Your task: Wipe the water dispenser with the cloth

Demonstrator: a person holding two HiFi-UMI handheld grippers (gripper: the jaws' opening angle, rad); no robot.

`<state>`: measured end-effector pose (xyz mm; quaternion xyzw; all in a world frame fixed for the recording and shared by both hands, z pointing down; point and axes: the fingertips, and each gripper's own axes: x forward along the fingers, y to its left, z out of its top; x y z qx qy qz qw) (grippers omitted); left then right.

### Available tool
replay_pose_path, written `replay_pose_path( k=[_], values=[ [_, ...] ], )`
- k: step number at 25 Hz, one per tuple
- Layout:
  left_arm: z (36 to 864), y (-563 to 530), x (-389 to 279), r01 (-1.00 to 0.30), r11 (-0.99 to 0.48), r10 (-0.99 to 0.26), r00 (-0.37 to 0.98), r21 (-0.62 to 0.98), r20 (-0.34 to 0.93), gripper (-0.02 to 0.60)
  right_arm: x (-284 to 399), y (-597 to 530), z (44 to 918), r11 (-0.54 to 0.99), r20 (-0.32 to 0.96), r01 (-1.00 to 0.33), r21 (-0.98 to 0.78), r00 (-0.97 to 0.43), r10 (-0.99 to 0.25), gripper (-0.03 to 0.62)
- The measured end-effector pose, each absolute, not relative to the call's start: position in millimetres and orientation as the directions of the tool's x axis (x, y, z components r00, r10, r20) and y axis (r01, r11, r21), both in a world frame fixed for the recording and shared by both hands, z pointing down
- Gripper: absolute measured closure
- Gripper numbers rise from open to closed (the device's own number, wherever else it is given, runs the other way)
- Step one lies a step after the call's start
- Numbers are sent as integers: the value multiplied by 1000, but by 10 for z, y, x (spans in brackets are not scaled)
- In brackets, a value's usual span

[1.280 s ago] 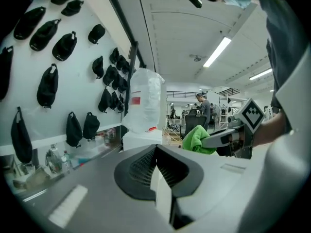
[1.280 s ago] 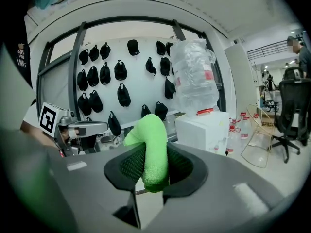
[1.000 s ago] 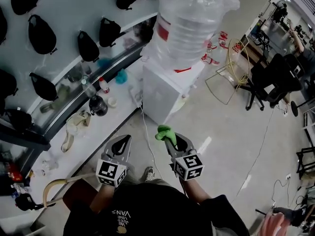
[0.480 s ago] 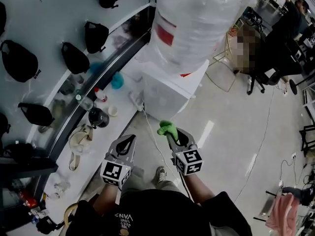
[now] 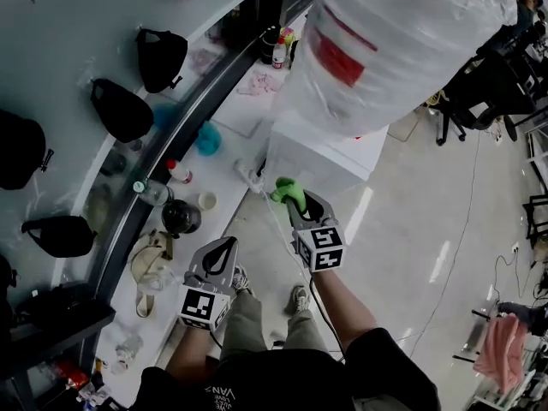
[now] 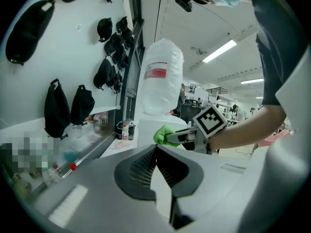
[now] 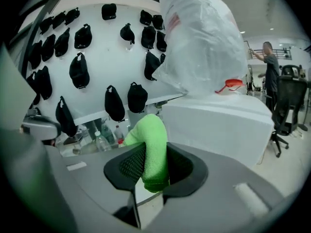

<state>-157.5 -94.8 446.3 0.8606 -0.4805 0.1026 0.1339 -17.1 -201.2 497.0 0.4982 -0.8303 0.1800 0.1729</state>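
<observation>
In closed right hand-held gripper [image 7: 155,155], cloth [image 7: 149,130]

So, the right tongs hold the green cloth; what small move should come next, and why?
Probably push the right tongs forward until the green cloth presses on the white water dispenser. The cloth is clamped between the jaws and pointed at the dispenser's body, but seems not yet to touch it. The left tongs are shut on nothing.
</observation>
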Motion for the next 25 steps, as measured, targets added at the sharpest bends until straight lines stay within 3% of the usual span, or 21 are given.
replay_pose_path(
  k=[13,20,25],
  values=[
    [4835,-1034,-1898,-864,-472,-801,504,177,322,580,-575,-3095,5507,302,514,-945,-128,-323,-795,484],
    [4895,-1042,-1740,-855,-488,-790,518,175,329,580,-236,-3019,5557,278,515,-951,-136,-308,-800,484],
    [4951,-1061,-1396,-836,-516,-772,547,183,324,580,414,-2697,5602,245,539,-963,-111,-266,-799,484]
  ],
)
